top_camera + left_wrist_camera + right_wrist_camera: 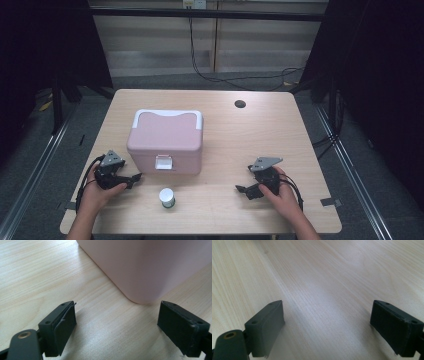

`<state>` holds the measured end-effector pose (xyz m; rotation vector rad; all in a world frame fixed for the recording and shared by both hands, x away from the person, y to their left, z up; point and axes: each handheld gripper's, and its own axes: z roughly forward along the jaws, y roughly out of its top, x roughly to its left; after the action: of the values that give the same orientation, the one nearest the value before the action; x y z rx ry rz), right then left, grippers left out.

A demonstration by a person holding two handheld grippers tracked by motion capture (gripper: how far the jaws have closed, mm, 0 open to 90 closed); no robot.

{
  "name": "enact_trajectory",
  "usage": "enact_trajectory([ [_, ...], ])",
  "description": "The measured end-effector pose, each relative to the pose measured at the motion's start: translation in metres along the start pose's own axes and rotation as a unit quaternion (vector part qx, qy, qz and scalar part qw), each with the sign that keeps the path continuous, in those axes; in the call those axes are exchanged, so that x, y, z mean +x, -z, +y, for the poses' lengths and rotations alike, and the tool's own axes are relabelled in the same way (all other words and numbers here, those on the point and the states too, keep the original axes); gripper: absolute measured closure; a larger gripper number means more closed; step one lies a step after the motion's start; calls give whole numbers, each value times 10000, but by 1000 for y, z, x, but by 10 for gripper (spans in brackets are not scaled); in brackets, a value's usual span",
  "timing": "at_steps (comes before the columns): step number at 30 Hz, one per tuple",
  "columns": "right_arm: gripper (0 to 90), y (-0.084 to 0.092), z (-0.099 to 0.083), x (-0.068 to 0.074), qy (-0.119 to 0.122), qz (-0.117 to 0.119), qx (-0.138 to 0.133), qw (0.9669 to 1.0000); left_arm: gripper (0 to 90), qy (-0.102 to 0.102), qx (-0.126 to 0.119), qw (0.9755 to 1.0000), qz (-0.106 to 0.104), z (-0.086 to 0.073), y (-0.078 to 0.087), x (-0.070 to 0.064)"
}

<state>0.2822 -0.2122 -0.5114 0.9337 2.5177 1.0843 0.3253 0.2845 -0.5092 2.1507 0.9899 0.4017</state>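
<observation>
Beside the wide-open, empty left gripper, the stiff pink box looks bulky; grip its front latch.

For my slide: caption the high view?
Two open hand-held grippers rest beside a pink box and small jar.

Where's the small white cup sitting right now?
In the high view, the small white cup stands on the table near its front edge, just in front of the pink box, between the two grippers and nearer the left gripper.
</observation>
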Motion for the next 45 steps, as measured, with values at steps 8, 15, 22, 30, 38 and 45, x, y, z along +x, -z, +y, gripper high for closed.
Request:
enact_trajectory([
  [8,112,0,0,0,0,-3,0,10000,191,129,-64,9999,32,-2,3,1],
  [15,112,0,0,0,-9,22,-5,10000,271,881,145,9959,-117,1,20,12],
  [22,142,2,3,-6,-190,177,31,9997,312,1216,134,9919,-349,15,40,27],
  [30,170,3,25,-6,-342,347,-122,9987,374,1052,706,9909,-444,36,50,35],
  [38,181,-3,47,2,-125,466,-106,9988,466,1272,733,9888,-273,78,73,59],
  [45,193,-13,69,14,168,537,-97,9984,469,1476,668,9858,-448,118,85,58],
])
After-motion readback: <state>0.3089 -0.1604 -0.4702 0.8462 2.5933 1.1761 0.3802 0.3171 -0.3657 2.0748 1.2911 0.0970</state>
